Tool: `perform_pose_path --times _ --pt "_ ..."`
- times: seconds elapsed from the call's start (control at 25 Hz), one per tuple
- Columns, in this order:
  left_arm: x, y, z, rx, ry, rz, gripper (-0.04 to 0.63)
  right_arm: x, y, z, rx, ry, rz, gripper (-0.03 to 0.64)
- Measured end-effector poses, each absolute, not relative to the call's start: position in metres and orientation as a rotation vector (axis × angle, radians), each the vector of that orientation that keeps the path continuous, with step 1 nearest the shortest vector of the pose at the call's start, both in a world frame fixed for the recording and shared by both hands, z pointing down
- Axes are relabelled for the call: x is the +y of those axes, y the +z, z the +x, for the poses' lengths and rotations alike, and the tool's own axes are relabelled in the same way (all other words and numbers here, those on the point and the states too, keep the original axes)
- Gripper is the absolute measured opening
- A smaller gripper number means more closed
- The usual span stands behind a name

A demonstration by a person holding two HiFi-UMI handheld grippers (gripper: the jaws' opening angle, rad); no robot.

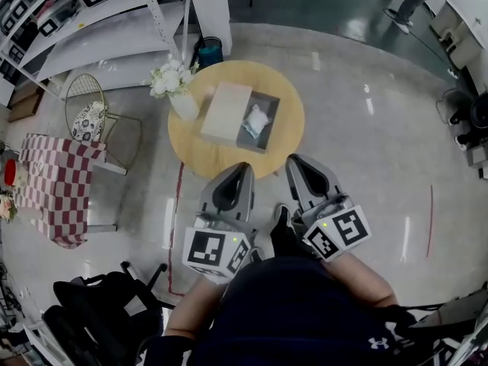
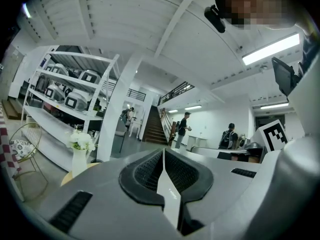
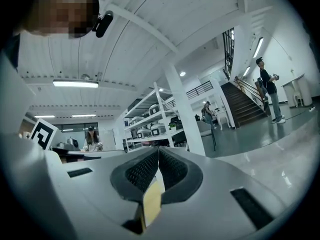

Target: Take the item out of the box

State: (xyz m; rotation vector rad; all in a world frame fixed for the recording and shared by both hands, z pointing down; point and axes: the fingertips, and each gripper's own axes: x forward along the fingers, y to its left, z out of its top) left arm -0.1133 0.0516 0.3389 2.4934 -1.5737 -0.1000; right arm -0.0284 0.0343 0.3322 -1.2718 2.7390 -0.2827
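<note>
Item (image 1: 257, 120): small white packet, looks soft and crinkly. It lies inside the box (image 1: 272, 102), in the open right-hand part and nearer the box's middle than its walls. Not yet touched.

Box: grey, shallow, open on top. A beige lid (image 1: 226, 111) covers or leans over the box's left part; I can't tell whether it rests on the rim. The box sits on a round yellow tabletop (image 1: 202, 157). A vase of flowers (image 1: 174, 82) stands just left of the box, close to the lid.

Left tongs (image 1: 244, 167): jaws together, nothing between them. They are held on the person's side of the box, about over the tabletop's near edge and well apart from the item. Right tongs (image 1: 293, 161): the same, pads pressed shut and empty, also on the near side of the box. Both gripper views look out level into the room, so neither is aimed at the box yet.

Step in hand, as I judge it: the reach toward the box.
- Tip the right tongs down and spread the jaws before going in, not inside the box.
- Come from above over the open right part, away from the lid.
- Pinch the packet across its middle; a soft bag may slip if caught by a corner.
- Lift straight up until clear of the box wall.
- The left tongs could steady the box at its near wall, keeping off the vase.
</note>
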Motion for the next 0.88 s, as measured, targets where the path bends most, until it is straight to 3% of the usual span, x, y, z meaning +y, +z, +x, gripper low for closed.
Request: perform_pose_path --times 0.88 --pt "-0.115 0.399 -0.063 -1.724 0.207 2.328 0.029 -0.136 0.360 0.048 2.757 -0.502 -1.215 0.012"
